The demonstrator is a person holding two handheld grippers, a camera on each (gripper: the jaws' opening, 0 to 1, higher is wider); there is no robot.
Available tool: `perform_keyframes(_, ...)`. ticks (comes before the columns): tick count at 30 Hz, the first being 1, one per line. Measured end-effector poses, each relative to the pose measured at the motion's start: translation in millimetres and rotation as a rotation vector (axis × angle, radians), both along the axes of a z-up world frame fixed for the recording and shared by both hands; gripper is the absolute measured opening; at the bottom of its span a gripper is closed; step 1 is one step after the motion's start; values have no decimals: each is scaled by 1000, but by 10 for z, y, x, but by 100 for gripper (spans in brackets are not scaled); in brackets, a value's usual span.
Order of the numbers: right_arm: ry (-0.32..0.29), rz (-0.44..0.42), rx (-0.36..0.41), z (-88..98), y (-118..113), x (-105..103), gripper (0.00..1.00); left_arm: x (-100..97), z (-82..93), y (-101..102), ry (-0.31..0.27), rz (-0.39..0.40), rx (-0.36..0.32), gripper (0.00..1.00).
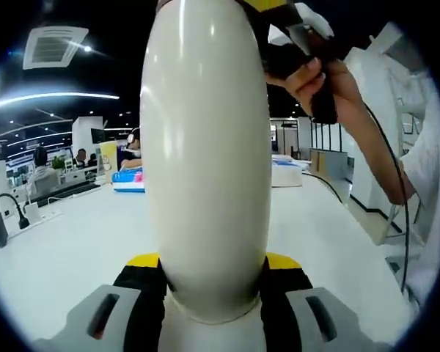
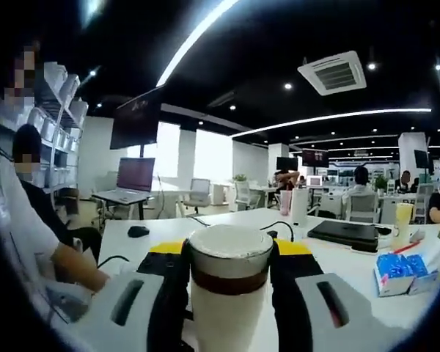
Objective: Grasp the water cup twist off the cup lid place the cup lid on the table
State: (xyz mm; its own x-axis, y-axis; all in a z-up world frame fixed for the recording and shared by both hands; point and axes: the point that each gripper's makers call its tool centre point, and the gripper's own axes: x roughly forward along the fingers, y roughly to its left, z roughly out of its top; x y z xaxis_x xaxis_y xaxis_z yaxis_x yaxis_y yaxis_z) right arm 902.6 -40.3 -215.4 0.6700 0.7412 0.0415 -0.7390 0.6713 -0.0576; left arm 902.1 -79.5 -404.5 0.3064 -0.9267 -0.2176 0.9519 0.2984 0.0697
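The water cup point(image 1: 205, 154) is held above the table point(image 1: 73, 249), its body clamped by the left gripper point(image 1: 211, 282). The right gripper point(image 2: 229, 275) is closed around the cup lid point(image 2: 229, 253), which is still on; twisting and placing remain.

- My cup point(image 1: 205, 154) runs off the frame's top, hiding its lid.
- My right gripper point(image 1: 293, 29) is cut off there.
- The cup's base point(image 2: 227, 323) runs off the bottom.

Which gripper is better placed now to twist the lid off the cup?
Right. The right gripper already clamps the lid end, while the left gripper holds the cup body steady.
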Motion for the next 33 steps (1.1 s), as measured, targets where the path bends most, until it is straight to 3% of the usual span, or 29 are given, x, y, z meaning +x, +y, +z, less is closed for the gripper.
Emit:
perform_keyframes(15, 43, 343, 30, 3, 8, -54, 46, -10, -8, 1, -1, 0, 2, 51)
perform_keyframes(25, 63, 454, 2, -8, 64, -89, 46, -8, -12, 13, 2, -1, 3, 51)
perform_keyframes(33, 77, 481, -10, -22, 89, -115, 46, -4, -15, 18, 1, 0, 4, 51)
